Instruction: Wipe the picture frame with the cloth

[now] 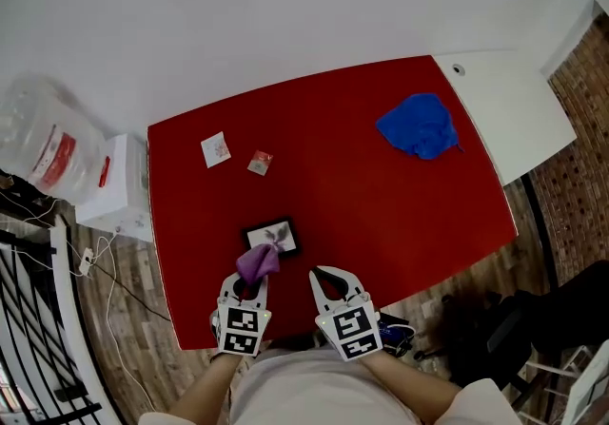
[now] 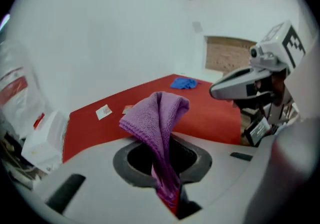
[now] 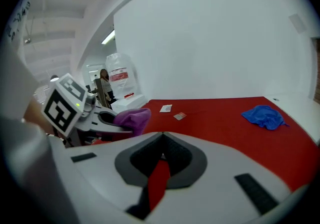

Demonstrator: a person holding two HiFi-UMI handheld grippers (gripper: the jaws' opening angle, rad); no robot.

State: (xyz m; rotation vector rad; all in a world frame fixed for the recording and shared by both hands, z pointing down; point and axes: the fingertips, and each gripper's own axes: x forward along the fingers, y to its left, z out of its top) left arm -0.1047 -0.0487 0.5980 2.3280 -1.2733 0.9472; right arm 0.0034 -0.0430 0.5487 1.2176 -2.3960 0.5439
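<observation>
Left fingers (image 1: 228, 292) clamp cloth (image 1: 257, 262) beside frame (image 1: 282, 236).

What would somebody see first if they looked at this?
The big red table fills the middle. At its near edge, the left tongs pinch a purple cloth by a small frame, and a blue cloth lies near the far right corner.

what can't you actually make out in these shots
- Picture frame: head view, near-left corner covered by the purple cloth; its image is too small to read.
- Whether cloth touches frame: head view cannot settle it.
- White card and reddish card: print too small, all views.
- Both gripper views: frame does not show.
</observation>
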